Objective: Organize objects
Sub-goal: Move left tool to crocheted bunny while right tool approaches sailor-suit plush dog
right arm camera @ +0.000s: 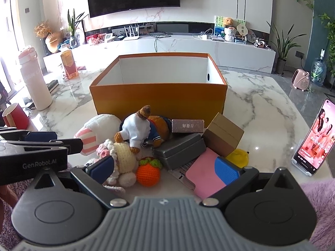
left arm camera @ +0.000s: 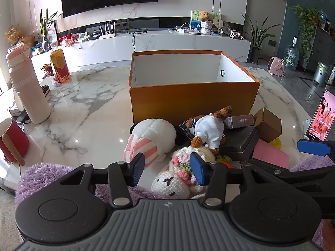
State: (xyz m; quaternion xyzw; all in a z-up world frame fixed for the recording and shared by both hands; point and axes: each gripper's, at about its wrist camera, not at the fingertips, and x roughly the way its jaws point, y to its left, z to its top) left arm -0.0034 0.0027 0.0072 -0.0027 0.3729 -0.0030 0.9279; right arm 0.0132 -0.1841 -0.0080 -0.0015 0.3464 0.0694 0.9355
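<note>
Here: both claws gape empty; teddy bear lies face-down, head toward orange box.

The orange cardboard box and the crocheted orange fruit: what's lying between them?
In the right wrist view, a brown teddy bear in white and grey boxes lie between fruit and box.

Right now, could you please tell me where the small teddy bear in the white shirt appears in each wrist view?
Left wrist: teddy bear lies right of centre, before the orange box.
Right wrist: teddy bear lies left of centre, atop the toy pile.
Shared landmark: the orange box right behind it.
</note>
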